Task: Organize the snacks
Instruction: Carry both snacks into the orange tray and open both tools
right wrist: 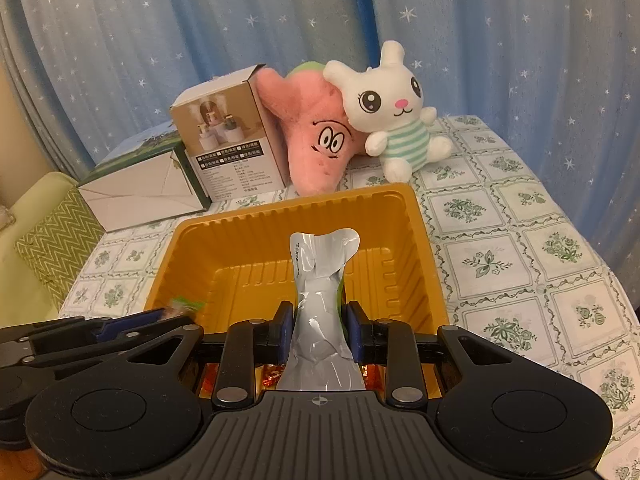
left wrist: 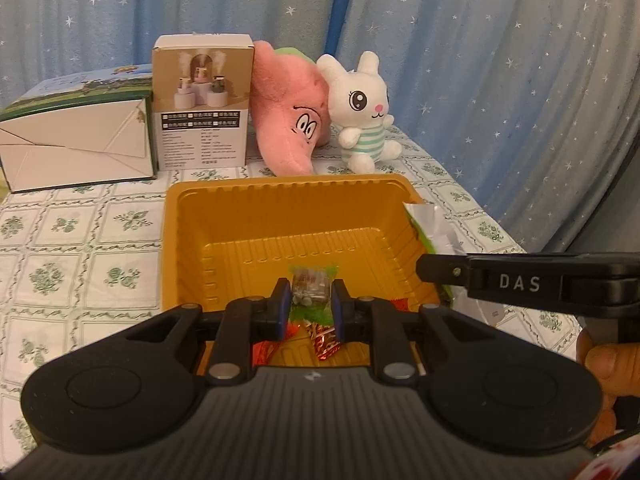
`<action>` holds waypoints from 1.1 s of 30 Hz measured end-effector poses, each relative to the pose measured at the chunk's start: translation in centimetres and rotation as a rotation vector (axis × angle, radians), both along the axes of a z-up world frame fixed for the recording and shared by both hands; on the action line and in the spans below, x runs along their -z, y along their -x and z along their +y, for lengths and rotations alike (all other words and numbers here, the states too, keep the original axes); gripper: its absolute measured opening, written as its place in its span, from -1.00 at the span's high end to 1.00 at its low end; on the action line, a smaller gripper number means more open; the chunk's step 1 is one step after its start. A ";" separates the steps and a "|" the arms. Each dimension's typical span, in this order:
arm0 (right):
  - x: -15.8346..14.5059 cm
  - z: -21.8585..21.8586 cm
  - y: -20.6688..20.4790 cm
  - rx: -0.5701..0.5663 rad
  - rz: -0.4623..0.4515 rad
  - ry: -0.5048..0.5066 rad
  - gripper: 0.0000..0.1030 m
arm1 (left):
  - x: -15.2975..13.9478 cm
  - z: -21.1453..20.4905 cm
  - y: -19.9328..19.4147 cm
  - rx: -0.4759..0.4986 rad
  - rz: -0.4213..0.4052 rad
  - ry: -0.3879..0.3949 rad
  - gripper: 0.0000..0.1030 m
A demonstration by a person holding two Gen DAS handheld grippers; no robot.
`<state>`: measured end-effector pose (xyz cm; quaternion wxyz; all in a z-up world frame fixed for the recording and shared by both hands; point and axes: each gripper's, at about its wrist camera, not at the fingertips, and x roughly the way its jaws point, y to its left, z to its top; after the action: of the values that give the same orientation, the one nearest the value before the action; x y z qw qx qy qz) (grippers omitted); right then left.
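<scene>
A deep yellow plastic tray (left wrist: 280, 216) (right wrist: 248, 240) sits on the floral tablecloth in both wrist views. My left gripper (left wrist: 308, 294) is shut on a small candy in a clear wrapper with green ends (left wrist: 310, 286) and holds it over the tray's near part. My right gripper (right wrist: 318, 320) is shut on a silver snack pouch (right wrist: 320, 280) that stands up between the pads, also above the tray. Orange-red wrapped candies (left wrist: 324, 344) (right wrist: 272, 380) lie on the tray floor under both grippers. In the left wrist view the right gripper (left wrist: 432, 270) and its pouch (left wrist: 428, 220) show at the tray's right rim.
Behind the tray stand a pink star plush (left wrist: 288, 120), a white rabbit plush (left wrist: 364, 112), a brown product box (left wrist: 204, 104) and a white-and-green carton (left wrist: 76, 140). A blue starry curtain hangs behind. A hand (left wrist: 600, 360) shows at right. A green cushion (right wrist: 52, 240) lies left.
</scene>
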<state>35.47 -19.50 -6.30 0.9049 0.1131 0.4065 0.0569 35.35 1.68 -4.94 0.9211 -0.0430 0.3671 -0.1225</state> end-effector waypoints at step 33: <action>-0.7 -1.1 1.8 0.042 -0.018 -0.074 0.09 | -0.2 3.1 7.4 -0.102 -0.004 0.001 0.25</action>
<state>33.70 -20.63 -5.60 0.9046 0.1543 0.3937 0.0541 27.96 4.76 -4.70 0.9268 -0.0619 0.3628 -0.0754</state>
